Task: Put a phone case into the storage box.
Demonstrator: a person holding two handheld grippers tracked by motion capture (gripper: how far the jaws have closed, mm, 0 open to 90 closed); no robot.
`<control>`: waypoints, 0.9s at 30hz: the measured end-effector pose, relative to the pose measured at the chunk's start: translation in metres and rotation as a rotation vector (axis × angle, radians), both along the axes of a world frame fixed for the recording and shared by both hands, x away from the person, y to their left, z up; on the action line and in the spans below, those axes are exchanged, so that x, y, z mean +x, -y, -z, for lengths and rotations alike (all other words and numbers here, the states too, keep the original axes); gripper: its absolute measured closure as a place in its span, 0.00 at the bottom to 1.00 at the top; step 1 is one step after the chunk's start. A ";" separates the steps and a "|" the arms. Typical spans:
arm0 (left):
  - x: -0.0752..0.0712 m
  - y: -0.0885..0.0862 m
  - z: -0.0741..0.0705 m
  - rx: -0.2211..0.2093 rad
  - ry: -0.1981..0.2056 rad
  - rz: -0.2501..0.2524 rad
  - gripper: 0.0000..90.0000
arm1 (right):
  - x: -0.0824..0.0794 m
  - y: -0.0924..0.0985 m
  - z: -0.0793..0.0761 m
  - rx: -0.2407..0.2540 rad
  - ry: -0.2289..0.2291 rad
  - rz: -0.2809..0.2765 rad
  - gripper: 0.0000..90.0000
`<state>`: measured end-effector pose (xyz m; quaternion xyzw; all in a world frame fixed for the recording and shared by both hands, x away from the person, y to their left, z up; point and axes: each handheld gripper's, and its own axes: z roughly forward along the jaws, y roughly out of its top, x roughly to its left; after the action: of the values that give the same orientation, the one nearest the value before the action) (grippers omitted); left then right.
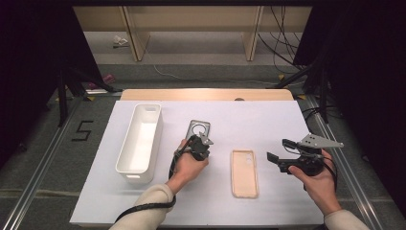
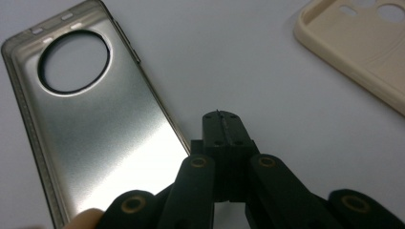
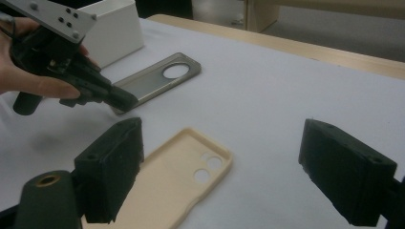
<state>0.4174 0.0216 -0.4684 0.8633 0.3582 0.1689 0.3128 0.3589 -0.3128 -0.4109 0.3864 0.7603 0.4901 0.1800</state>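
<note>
We read one mark: black numeral "5" (image 1: 83, 130) on grey floor (image 1: 38, 158), at 9 o'clock from white table (image 1: 268, 120), beside metal floor rail (image 1: 45, 153). We find no readable text, label or brand on phone cases, bin or grippers.

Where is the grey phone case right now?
In the high view the grey phone case lies flat near the table's middle, between the white bin and the beige case, by the shut left hand-held gripper.

A white bin (image 1: 140, 139) stands at the left of the white table (image 1: 249, 117), well apart from a cream phone case (image 1: 244, 173)
</note>
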 end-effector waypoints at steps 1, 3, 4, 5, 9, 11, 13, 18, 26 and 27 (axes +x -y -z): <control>-0.001 -0.002 -0.004 0.001 0.006 0.004 1.00 | 0.000 0.000 0.000 0.000 0.000 0.000 0.18; 0.000 -0.006 -0.011 0.003 0.016 0.012 0.99 | 0.000 -0.001 0.001 -0.004 -0.007 -0.002 0.18; 0.002 -0.010 -0.014 0.011 0.017 0.017 0.99 | 0.000 -0.001 0.001 -0.004 -0.007 -0.002 0.18; 0.004 -0.013 -0.018 0.015 0.021 0.020 0.98 | 0.000 -0.001 0.001 -0.005 -0.006 -0.004 0.18; 0.014 -0.026 -0.029 0.093 -0.016 0.054 0.86 | 0.001 -0.001 0.001 -0.004 -0.008 -0.002 0.18; 0.018 -0.029 -0.032 0.159 -0.031 0.084 0.75 | 0.001 -0.001 0.001 -0.003 -0.008 0.000 0.18; 0.020 -0.030 -0.035 0.218 -0.034 0.121 0.68 | 0.001 -0.001 0.001 -0.003 -0.008 0.000 0.18; 0.020 -0.024 -0.035 0.421 -0.021 0.258 0.51 | 0.001 -0.001 0.001 -0.001 -0.009 0.001 0.18; 0.022 -0.014 -0.021 0.626 0.048 0.513 0.44 | 0.001 -0.001 0.001 -0.003 -0.008 -0.001 0.18; 0.022 -0.013 -0.019 0.637 0.048 0.534 0.44 | 0.001 -0.001 0.001 -0.002 -0.008 -0.001 0.18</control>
<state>0.4393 0.0347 -0.4492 0.9753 0.0441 0.2042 0.0713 0.3600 -0.3114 -0.4119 0.3879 0.7617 0.4878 0.1772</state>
